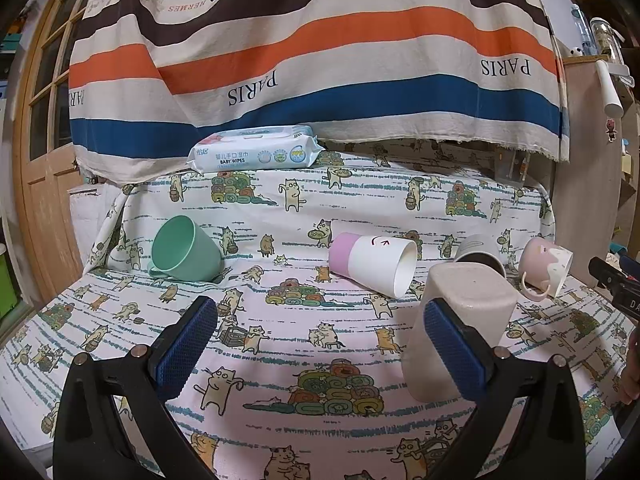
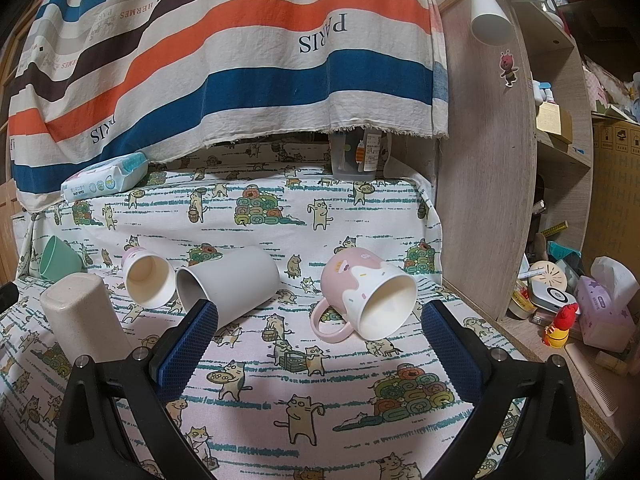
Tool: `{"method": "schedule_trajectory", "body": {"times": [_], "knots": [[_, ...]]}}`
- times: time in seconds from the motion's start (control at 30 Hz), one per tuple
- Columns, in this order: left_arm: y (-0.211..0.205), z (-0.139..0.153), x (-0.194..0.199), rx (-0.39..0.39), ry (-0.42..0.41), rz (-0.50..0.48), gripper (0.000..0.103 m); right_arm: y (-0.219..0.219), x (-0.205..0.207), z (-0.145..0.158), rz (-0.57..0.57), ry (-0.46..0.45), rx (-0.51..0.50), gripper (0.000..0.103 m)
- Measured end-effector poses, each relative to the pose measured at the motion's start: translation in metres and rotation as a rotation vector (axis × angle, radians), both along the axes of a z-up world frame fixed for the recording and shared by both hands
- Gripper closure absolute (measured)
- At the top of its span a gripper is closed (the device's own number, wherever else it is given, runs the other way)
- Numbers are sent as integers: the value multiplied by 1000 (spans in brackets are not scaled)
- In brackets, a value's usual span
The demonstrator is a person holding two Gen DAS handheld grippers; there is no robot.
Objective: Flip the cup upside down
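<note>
R gripper point(image 2: 320, 344) spread wide, nothing held. Pink mug point(image 2: 366, 294) lies just fwd between the fingers, on its side, long axis toward the cam, mouth facing the gripper, handle to its L. L gripper point(image 1: 320, 340) also wide, empty; beige cup point(image 1: 460, 328) already inverted beside its R finger. R judged nearer.

We hold our left gripper point(image 1: 320, 336) low with its blue-padded fingers point(image 1: 186, 344) spread wide, gripping nothing. Our right gripper point(image 2: 320, 340) sits likewise, jaws parted and bare.
</note>
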State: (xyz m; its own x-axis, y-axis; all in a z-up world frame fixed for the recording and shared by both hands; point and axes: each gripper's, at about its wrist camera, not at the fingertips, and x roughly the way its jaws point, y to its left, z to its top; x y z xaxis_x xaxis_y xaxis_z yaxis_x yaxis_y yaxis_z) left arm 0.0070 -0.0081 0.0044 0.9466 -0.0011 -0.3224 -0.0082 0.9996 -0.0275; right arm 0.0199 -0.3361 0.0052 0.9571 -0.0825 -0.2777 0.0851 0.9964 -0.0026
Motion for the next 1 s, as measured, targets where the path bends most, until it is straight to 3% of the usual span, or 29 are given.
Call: {"method": "schedule_trajectory", "body": {"times": [1.0], "knots": [[-1,0,-1,2,3,-9,0,0,0,0,0,0,0,0]]}}
